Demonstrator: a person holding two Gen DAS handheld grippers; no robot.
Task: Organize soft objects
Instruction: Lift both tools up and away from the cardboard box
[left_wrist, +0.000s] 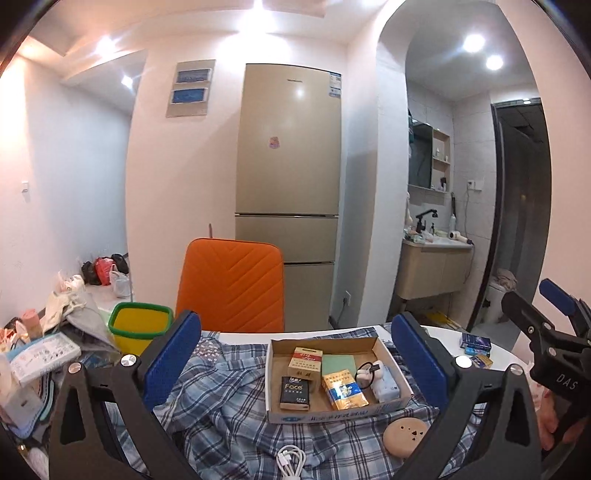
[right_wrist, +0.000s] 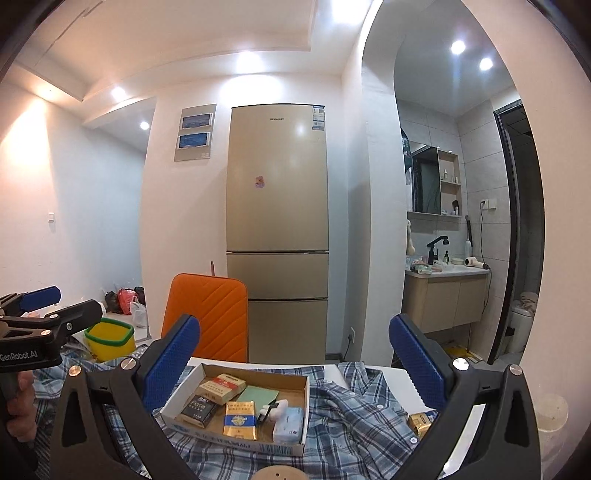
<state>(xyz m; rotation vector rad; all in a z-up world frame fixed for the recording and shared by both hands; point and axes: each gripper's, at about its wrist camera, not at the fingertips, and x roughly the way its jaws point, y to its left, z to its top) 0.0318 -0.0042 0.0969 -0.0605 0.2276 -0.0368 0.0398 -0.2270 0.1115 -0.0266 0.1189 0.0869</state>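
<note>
Both tools, left tool (left_wrist: 295, 354) and right tool (right_wrist: 295, 354), are held fully apart, empty, above plaid shirt (left_wrist: 221, 413) and cardboard tray (left_wrist: 391, 350).

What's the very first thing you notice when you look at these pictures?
The bright orange chair stands out first, behind the table with the tall gold fridge behind it. Next comes the cardboard box of small packets, sitting on a rumpled blue plaid shirt in the middle. A yellow bin with a green rim sits left of the chair.
</note>
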